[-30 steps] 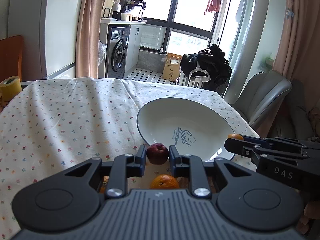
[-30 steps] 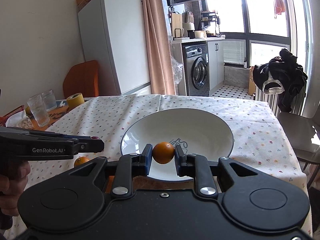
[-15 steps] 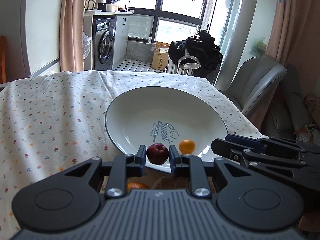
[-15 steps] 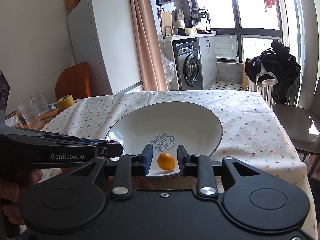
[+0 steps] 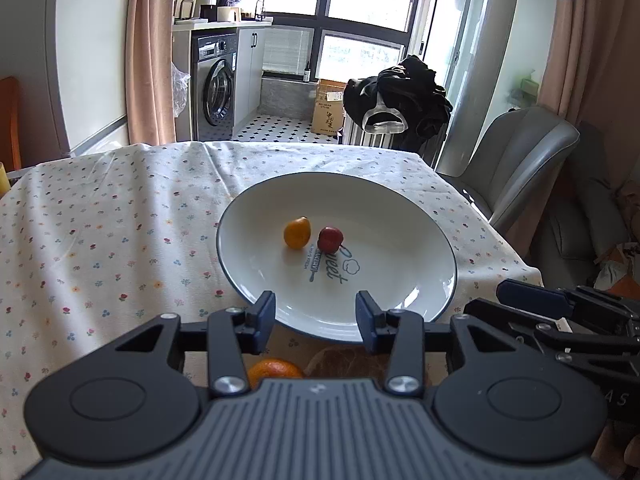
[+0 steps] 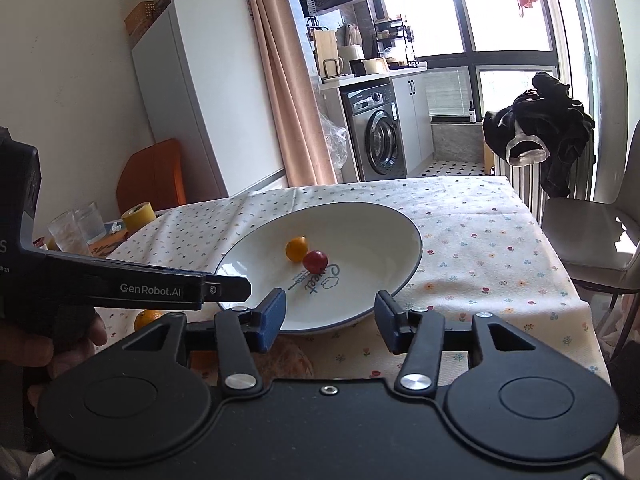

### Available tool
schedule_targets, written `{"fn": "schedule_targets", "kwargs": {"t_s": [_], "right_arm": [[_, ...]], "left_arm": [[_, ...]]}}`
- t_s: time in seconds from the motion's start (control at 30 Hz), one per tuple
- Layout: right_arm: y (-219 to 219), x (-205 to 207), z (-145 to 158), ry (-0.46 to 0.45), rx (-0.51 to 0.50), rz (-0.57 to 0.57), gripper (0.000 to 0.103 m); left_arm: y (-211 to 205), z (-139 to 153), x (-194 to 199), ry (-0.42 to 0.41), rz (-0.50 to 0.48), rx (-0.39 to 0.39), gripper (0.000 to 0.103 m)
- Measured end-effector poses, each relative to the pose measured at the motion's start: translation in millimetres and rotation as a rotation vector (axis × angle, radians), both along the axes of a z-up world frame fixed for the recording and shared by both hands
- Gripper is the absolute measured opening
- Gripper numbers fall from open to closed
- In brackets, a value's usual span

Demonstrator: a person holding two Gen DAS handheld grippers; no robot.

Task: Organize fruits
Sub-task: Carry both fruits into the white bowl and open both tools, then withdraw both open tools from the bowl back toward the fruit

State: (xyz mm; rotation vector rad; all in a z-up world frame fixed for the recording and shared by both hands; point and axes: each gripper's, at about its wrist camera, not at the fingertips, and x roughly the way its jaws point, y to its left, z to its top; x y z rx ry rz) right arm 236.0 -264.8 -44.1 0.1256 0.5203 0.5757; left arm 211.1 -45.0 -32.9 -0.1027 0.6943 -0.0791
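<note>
1. Two fruits lie in the white plate [image 5: 436,248]: a small orange [image 5: 297,232] and a red fruit [image 5: 330,239], just beside each other near its middle.
2. Both tools are empty: the left gripper [image 5: 315,316] and right gripper [image 6: 330,316] stand wide over the plate's near rim, which suits a drop made from low down.
3. One more orange [image 5: 274,369] sits on the floral tablecloth [image 5: 100,240] under the left gripper, likely the next pick.
</note>
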Motion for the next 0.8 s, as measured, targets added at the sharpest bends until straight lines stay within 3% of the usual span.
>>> {"fn": "schedule_targets", "kwargs": {"t_s": [0.3, 0.6, 0.8], "right_arm": [[-2.2, -15.6, 4.8, -0.016, 0.000, 0.015, 0.070], [-8.3, -29.6, 6.5, -0.013, -0.020, 0.010, 0.082], [-15.6, -41.7, 7.9, -0.026, -0.022, 0.028, 0.088]], "left_arm": [[23.3, 16.7, -35.1, -0.031, 0.028, 0.005, 0.076], [31.2, 26.5, -70.5, -0.090, 0.018, 0.014, 0.088], [30.0, 32.0, -83.6, -0.105, 0.020, 0.005, 0.090]]}}
